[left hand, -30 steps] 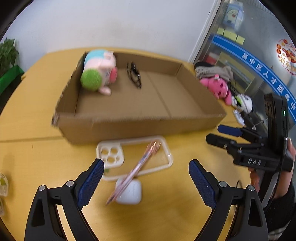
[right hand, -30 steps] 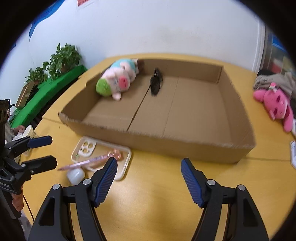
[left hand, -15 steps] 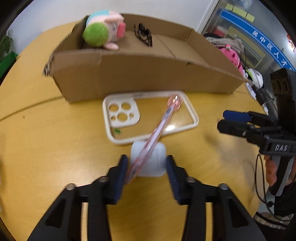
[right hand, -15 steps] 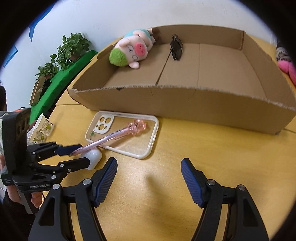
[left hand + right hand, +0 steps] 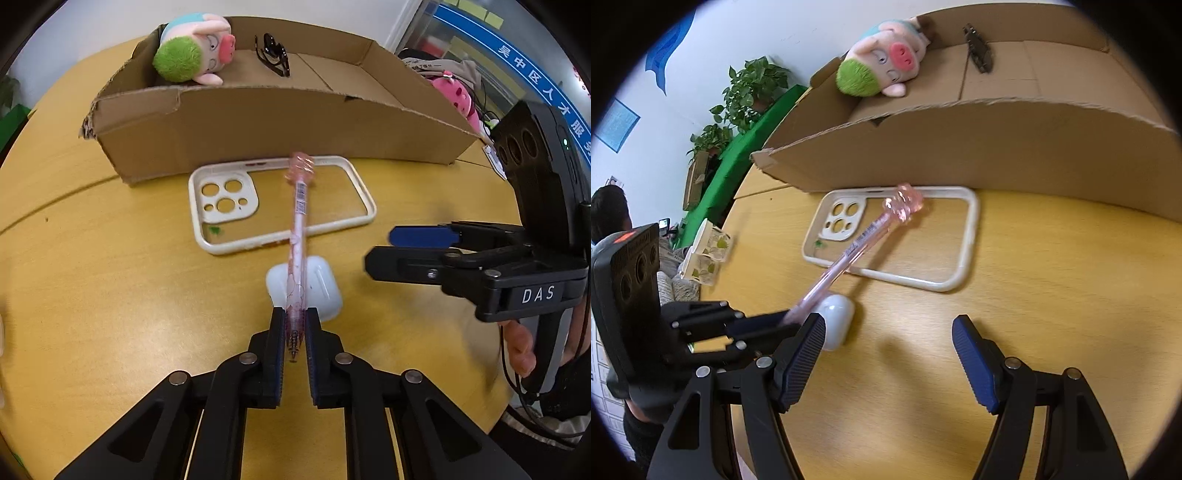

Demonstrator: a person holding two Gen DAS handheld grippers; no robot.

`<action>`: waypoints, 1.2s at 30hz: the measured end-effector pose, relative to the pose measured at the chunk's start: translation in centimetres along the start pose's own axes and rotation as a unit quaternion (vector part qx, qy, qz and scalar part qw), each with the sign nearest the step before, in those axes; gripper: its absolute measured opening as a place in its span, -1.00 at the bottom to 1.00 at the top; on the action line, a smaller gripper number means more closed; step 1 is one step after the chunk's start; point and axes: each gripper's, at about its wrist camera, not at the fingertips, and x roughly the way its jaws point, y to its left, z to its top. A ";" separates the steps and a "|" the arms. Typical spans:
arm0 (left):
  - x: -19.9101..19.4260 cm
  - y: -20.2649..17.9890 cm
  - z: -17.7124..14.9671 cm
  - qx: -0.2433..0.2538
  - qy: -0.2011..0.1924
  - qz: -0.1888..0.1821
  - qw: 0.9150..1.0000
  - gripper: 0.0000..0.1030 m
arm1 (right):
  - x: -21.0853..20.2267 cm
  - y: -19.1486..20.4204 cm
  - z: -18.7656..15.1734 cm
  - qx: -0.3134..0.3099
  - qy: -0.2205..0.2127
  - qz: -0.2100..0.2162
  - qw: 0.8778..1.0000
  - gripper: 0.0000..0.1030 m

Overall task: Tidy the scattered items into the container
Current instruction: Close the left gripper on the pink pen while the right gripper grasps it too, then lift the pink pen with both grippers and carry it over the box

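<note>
Wooden table (image 5: 92,280) | left jaws clamp pink pen (image 5: 299,236) | right-wrist-only: right jaws wide, empty, potted plants (image 5: 746,96)

1 pen (image 5: 299,236), 1 phone case (image 5: 364,201), 1 earbud case (image 5: 321,284), 1 box (image 5: 258,122) w/ 1 plush pig (image 5: 192,55) + 1 pair of glasses (image 5: 275,55); 2 paper cups (image 5: 705,251).

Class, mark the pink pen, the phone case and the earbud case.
pink pen (image 5: 300,236), left wrist view, mid barrel.
phone case (image 5: 226,197), left wrist view, camera panel.
earbud case (image 5: 321,286), left wrist view, lid top.

White wall (image 5: 701,55), yellow wooden table (image 5: 1052,295)
</note>
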 end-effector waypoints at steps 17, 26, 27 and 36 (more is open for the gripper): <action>-0.7 -2.2 -3.3 -0.001 0.004 -0.023 1.000 -0.81 | 2.8 3.3 2.3 0.007 0.012 0.017 1.000 -0.11; -1.4 -2.6 -4.4 -0.002 -0.001 -0.034 0.999 -0.81 | 2.0 2.6 1.8 0.023 -0.002 0.001 1.000 -0.62; -1.6 -2.8 -4.5 -0.001 -0.002 -0.036 0.999 -0.81 | 1.7 2.8 1.8 0.021 -0.007 0.000 1.000 -0.63; -4.2 -5.2 -3.3 0.024 -0.039 -0.041 0.998 -0.80 | -3.4 3.2 2.9 0.012 -0.073 -0.005 0.997 -0.68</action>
